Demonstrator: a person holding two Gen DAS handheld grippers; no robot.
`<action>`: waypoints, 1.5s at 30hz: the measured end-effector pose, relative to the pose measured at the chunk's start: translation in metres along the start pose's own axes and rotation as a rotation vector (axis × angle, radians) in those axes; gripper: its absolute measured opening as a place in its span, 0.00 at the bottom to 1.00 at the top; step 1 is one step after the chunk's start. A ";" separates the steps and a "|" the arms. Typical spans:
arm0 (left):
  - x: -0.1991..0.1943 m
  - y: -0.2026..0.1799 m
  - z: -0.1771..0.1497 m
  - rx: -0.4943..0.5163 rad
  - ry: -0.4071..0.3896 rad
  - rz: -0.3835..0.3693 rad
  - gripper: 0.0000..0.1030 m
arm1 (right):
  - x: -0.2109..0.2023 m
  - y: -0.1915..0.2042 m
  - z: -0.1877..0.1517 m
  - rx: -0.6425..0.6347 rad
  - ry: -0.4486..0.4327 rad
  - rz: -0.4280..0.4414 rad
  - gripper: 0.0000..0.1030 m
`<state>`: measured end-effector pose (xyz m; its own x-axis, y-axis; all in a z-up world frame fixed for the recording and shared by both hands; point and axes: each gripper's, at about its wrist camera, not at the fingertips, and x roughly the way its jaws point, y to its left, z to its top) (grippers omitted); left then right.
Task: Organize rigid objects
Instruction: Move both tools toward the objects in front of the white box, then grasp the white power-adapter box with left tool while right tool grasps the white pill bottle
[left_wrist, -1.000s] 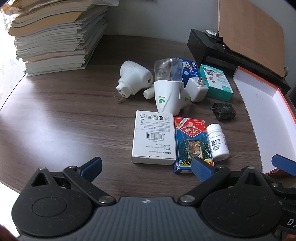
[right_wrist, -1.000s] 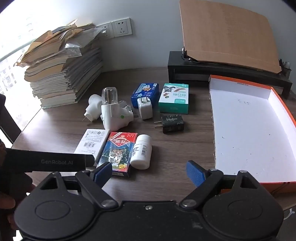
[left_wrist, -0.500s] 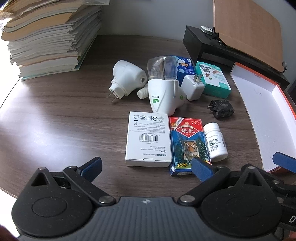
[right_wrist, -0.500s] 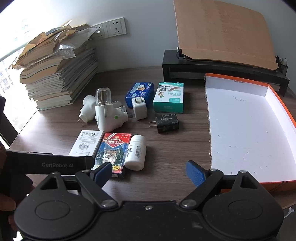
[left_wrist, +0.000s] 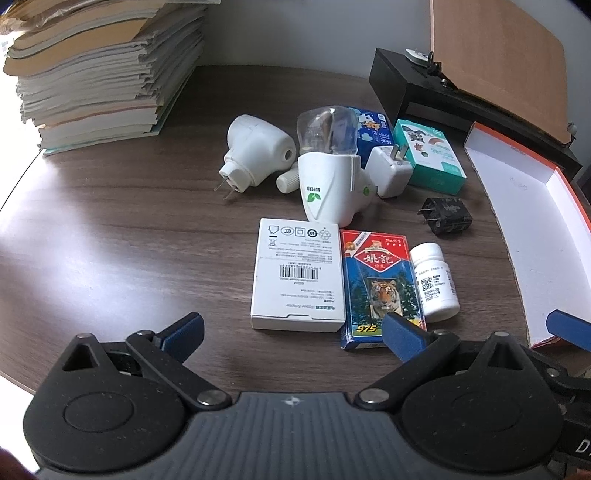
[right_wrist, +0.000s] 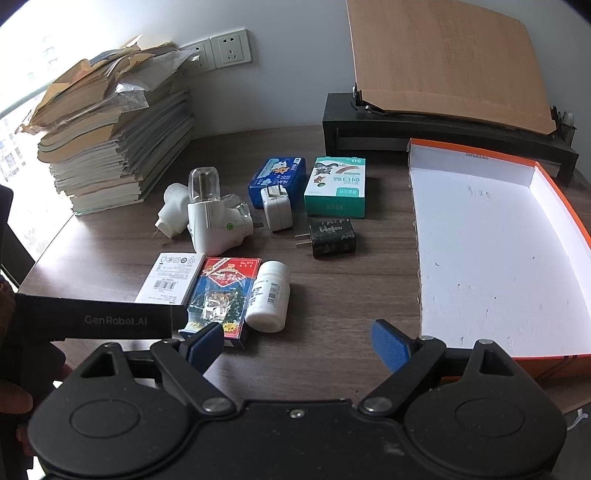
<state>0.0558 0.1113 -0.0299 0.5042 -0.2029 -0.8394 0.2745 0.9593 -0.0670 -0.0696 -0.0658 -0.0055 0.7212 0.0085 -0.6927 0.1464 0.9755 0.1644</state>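
A cluster of small objects lies mid-table. Nearest are a white box (left_wrist: 297, 273), a tiger playing-card box (left_wrist: 380, 288) and a white pill bottle (left_wrist: 436, 282). Behind them stand two white plug-in devices (left_wrist: 255, 153) (left_wrist: 330, 181), a white charger (left_wrist: 389, 171), a blue box (left_wrist: 373, 129), a green box (left_wrist: 430, 157) and a black charger (left_wrist: 447, 216). My left gripper (left_wrist: 291, 334) hangs open just short of the white box. My right gripper (right_wrist: 297, 341) is open near the pill bottle (right_wrist: 269, 295), with the orange-rimmed white tray (right_wrist: 491, 254) to its right.
A tall stack of books and papers (right_wrist: 110, 140) fills the back left. A black stand with a wooden board (right_wrist: 443, 74) sits behind the tray. Wall sockets (right_wrist: 229, 50) are on the back wall. A person's hand (right_wrist: 11, 391) holds the left gripper's body at the left edge.
Both grippers have moved forward toward the objects, which now look larger and closer. Both stay open and nothing on the table has shifted.
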 end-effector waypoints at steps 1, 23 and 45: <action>0.001 0.001 0.000 -0.001 0.002 -0.001 1.00 | 0.000 0.000 0.000 0.003 0.003 0.001 0.99; 0.015 0.003 0.008 0.001 0.016 -0.007 1.00 | 0.011 0.002 0.001 0.017 0.015 -0.012 0.99; 0.035 0.012 0.019 -0.021 -0.005 -0.021 1.00 | 0.021 -0.007 0.004 0.045 0.022 -0.021 0.99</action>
<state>0.0926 0.1116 -0.0502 0.5022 -0.2242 -0.8352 0.2679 0.9586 -0.0963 -0.0527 -0.0737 -0.0181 0.7024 -0.0062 -0.7117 0.1915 0.9647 0.1807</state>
